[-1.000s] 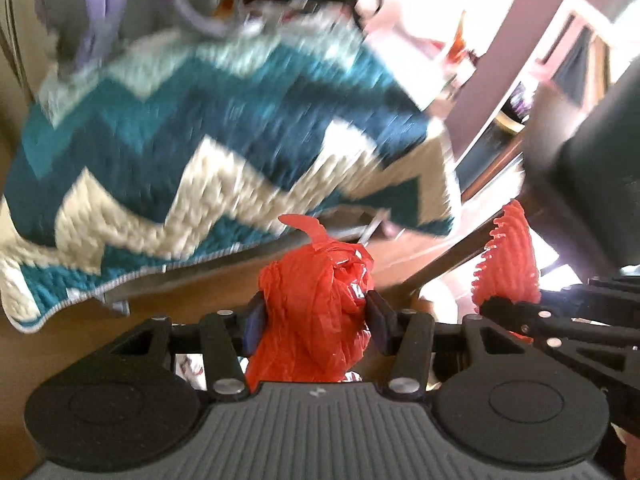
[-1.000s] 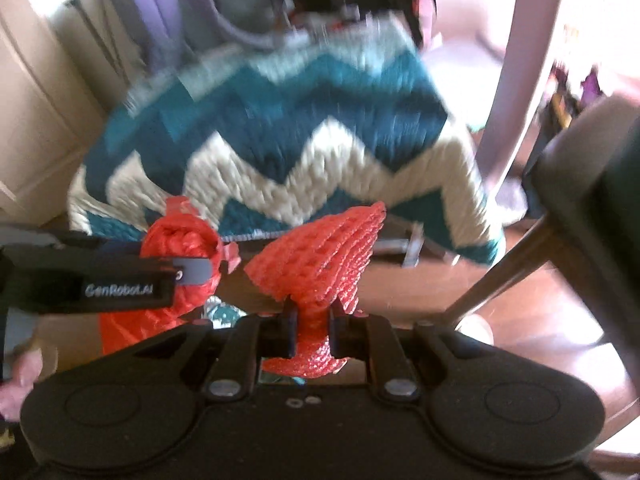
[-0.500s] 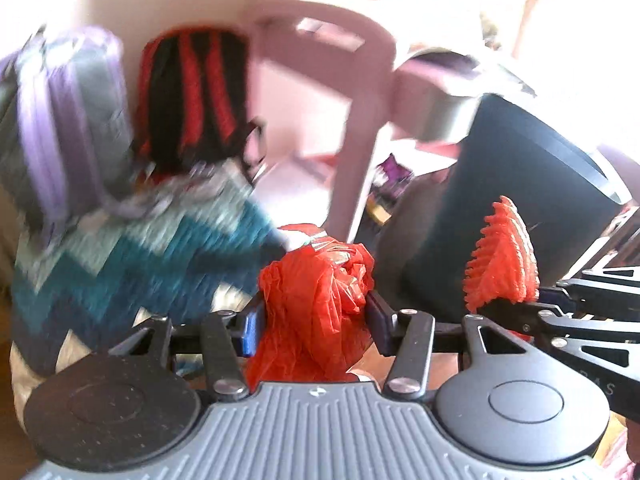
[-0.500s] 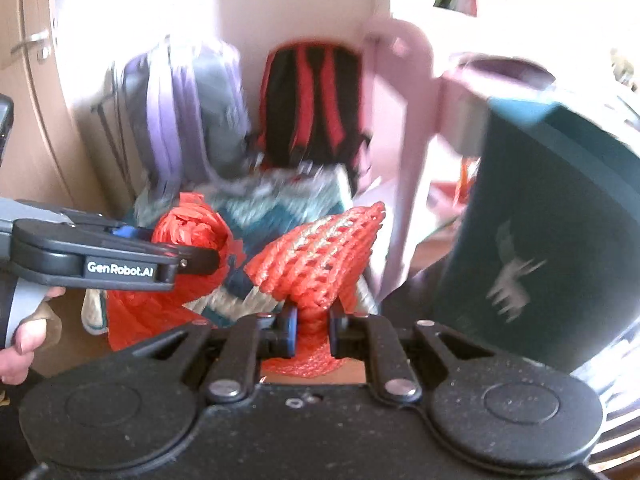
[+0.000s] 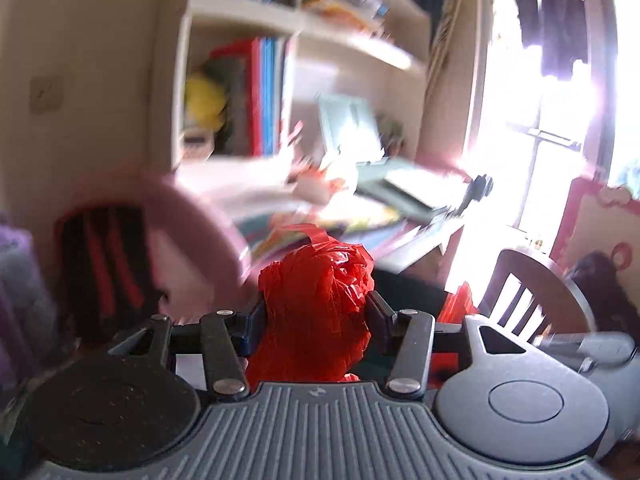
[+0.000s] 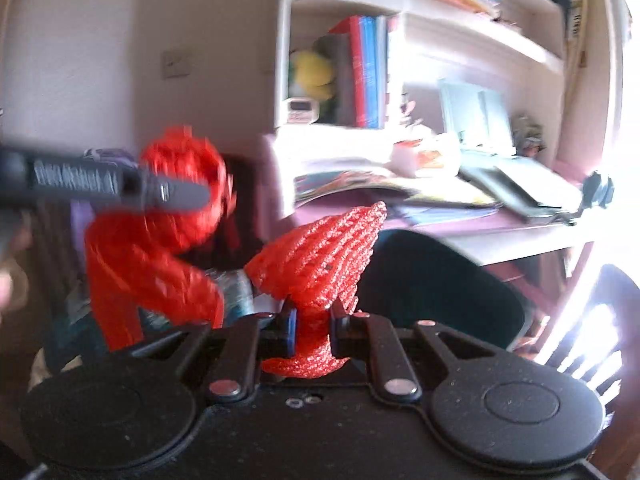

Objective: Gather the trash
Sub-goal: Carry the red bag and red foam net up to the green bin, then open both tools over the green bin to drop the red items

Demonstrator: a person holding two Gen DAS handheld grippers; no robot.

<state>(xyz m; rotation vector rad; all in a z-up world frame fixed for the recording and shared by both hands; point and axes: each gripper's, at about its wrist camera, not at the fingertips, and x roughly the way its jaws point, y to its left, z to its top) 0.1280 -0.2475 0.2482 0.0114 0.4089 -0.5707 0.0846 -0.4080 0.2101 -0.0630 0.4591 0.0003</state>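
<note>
Pink desk (image 6: 500, 236) bears open books (image 6: 360, 184); blurred.

Both wrist views look forward over their tools, sharing the cluttered desk (image 5: 404, 196) and bookshelf (image 6: 420, 12).

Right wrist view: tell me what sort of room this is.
Probably a child's bedroom or study. A cluttered pink desk holds open books, a white bookshelf above it carries upright books and a yellow plush toy, and backpacks stand against the wall.

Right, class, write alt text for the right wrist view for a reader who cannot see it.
The right gripper pinches a red foam net, with the left gripper alongside clamping a crumpled red plastic bag. Behind them, blurred, are a cluttered desk, bookshelves and a dark bin.
</note>
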